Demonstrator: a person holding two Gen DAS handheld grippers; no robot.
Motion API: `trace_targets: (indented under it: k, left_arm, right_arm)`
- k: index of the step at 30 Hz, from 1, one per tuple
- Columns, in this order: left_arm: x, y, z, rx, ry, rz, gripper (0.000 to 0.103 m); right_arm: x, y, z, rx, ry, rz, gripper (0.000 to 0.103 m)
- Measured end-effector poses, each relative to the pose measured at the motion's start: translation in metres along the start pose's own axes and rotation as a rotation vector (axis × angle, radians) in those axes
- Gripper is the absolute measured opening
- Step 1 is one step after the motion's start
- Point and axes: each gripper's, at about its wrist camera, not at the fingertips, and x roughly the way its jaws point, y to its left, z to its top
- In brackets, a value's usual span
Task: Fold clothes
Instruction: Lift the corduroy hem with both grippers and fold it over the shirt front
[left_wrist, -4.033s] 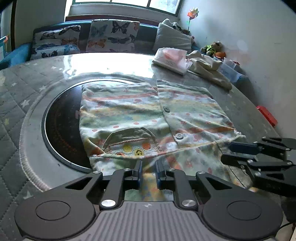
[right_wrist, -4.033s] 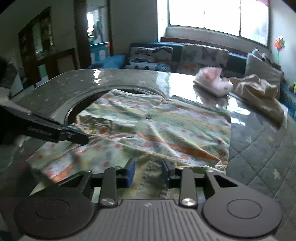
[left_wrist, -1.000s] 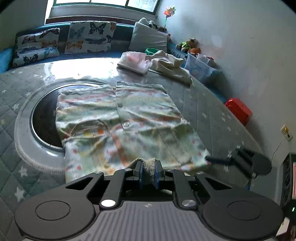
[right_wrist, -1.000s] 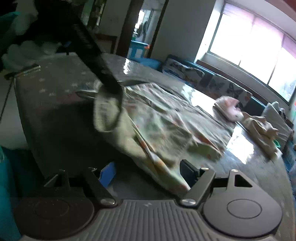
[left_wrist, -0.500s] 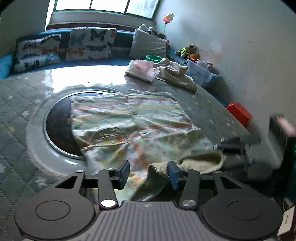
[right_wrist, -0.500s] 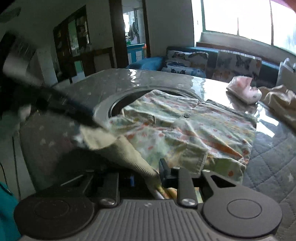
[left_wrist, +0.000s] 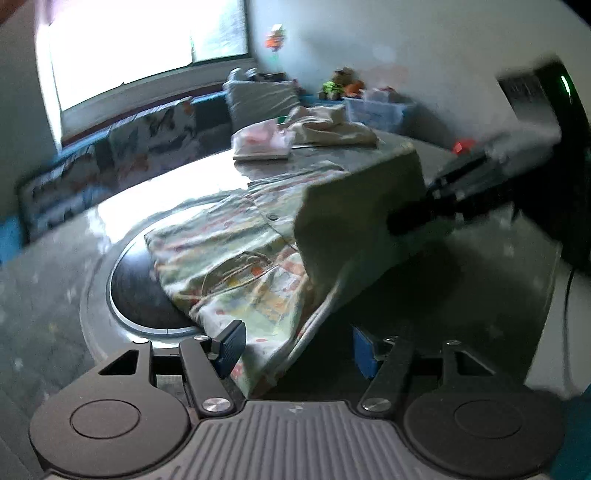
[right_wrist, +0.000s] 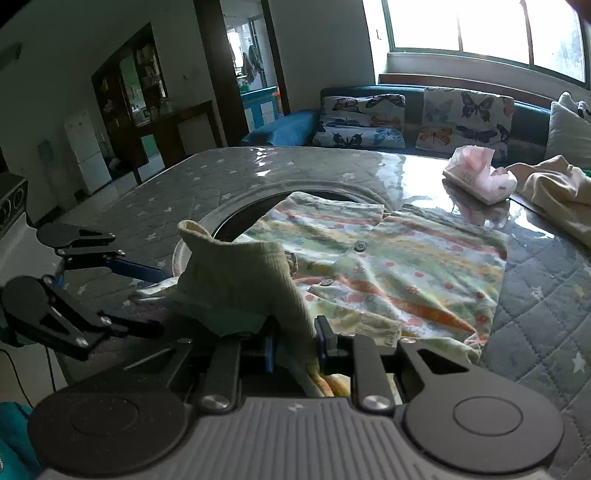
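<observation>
While the right gripper (right_wrist: 293, 349) is pinching the printed shirt's (right_wrist: 399, 266) ribbed cuff (right_wrist: 251, 273) at lower centre, the left gripper (left_wrist: 295, 350) is gaping empty, risking a lopsided, sagging fold.

Daylight is admitted through the window (right_wrist: 487, 33), which is blown out white. Glare is thrown on the table (right_wrist: 417, 173). The left view is smeared by motion blur; edges are bent.

Before you: bright window (right_wrist: 487, 29), blue sofa (right_wrist: 291, 129) with butterfly cushions (right_wrist: 364, 116), dark cabinet (right_wrist: 140, 99), open doorway (right_wrist: 251, 62), pale walls.
</observation>
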Motion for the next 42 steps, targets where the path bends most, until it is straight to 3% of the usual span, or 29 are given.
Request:
trace_targets:
  k: [1,3,5,8,17,27,33,42]
  left_arm:
    - [0.002,-0.004,-0.002,0.048,-0.008,0.009,0.063]
    - [0.008,-0.009,-0.006,0.128,-0.018,0.023,0.048]
    - [0.013,-0.008,-0.010,0.155,-0.014,0.021,0.015]
    - [0.011,-0.005,-0.012,0.145,-0.025,0.014,0.006]
    - [-0.033,-0.017,-0.013,0.113,-0.077,-0.044,0.006]
    - [-0.109,-0.040,-0.030,0.036,-0.068,-0.194,0.006]
    - [-0.085,-0.014,-0.011,-0.008,-0.060,-0.174,0.006]
    - [-0.043,0.027,0.022,-0.071,-0.051,-0.138,0.006]
  right_arm:
    - [-0.001,0.001,-0.002,0.000,-0.003,-0.003,0.020]
    - [-0.002,0.003,-0.006,0.000,-0.010,-0.009,0.017]
    - [-0.003,0.006,-0.010,0.000,-0.016,-0.014,0.014]
    - [-0.005,0.010,-0.017,-0.001,-0.028,-0.023,0.010]
    - [-0.045,0.032,-0.031,-0.033,-0.071,-0.001,0.009]
    - [-0.116,0.079,-0.044,-0.061,-0.001,0.103,0.008]
    - [-0.106,0.075,-0.029,-0.089,0.016,0.104,0.008]
    - [-0.063,0.038,0.029,-0.138,0.004,0.058,0.008]
